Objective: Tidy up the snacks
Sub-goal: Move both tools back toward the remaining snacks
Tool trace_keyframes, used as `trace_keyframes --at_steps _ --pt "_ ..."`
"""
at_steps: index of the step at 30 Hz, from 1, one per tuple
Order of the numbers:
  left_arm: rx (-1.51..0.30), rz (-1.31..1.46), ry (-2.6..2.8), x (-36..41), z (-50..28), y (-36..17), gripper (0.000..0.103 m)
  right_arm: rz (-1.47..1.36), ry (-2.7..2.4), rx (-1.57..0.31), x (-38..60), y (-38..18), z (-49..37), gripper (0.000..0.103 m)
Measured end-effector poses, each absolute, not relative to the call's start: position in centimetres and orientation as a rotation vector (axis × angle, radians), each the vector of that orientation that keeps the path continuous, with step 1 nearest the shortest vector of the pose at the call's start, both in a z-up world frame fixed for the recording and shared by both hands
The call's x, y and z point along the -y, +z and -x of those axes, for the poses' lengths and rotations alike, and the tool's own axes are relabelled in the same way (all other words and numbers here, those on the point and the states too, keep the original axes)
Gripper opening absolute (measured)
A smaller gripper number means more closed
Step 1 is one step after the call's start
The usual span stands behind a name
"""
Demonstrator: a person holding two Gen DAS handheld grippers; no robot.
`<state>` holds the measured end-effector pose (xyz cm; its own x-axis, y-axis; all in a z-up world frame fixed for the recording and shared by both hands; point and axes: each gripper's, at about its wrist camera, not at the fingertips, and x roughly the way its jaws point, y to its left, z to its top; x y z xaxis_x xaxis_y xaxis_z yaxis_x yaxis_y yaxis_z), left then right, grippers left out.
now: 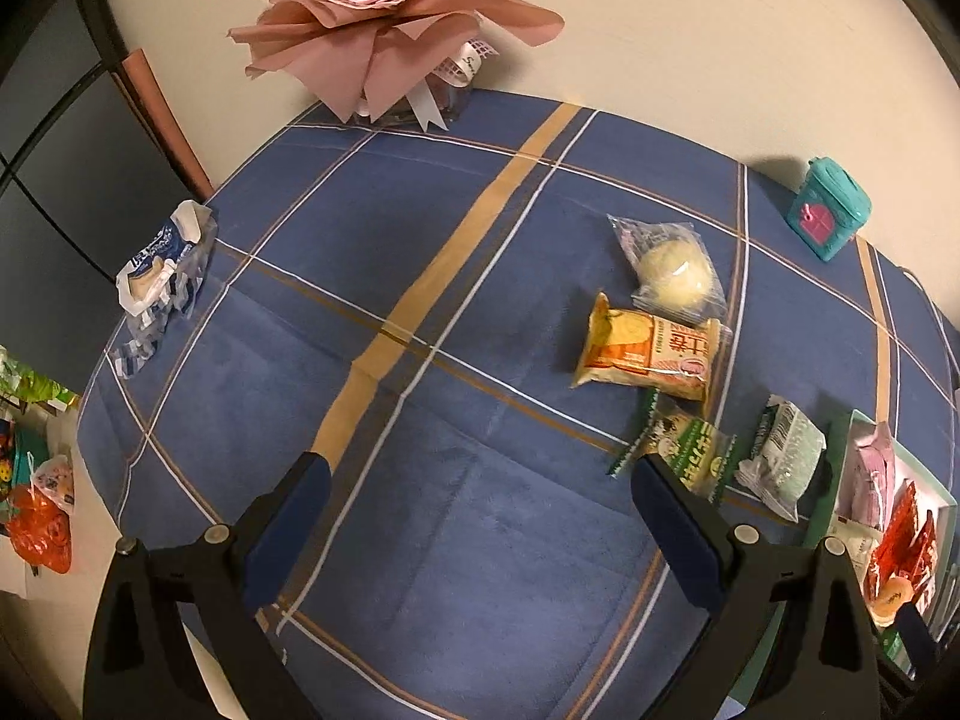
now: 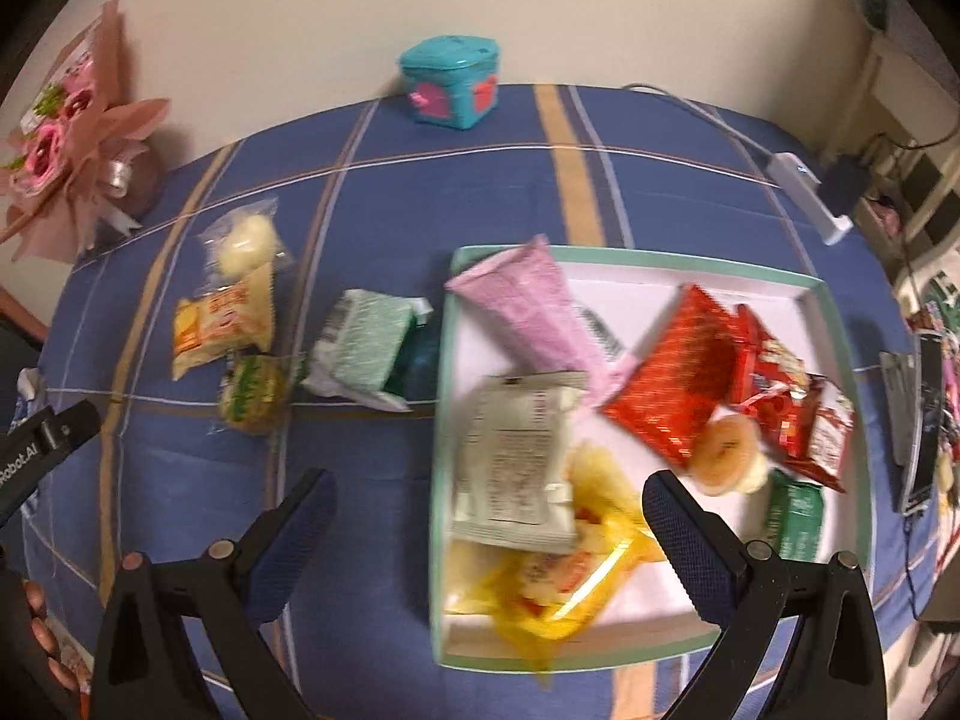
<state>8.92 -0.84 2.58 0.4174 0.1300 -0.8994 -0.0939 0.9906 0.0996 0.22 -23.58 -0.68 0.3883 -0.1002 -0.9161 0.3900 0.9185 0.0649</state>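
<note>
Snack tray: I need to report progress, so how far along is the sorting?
Done: the tray already holds several packets, including a pink packet and red packets. In hand: nothing; both grippers are open. Left: the yellow packet, the white bun and two green packets.

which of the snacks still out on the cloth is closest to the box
The pale green and white packet, lying right beside the left wall of the mint-rimmed white box. The clear-wrapped round bun, orange-yellow packet and small green-striped packet lie farther left.
</note>
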Motion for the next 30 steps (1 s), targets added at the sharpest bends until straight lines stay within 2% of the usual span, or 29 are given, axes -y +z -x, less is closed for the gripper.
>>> trace_keyframes --at_steps 13,30 --pt "-1.183 -0.016 0.137 -0.1 -9.9 0.4 0.1 -0.27 -0.279 -1.125 21.9 -2.1 -2.0 0.103" --pt "-1.209 0.014 0.091 2.3 -12.7 -2.5 0.1 -0.284 -0.296 -1.084 22.6 -2.7 -5.0 0.103"
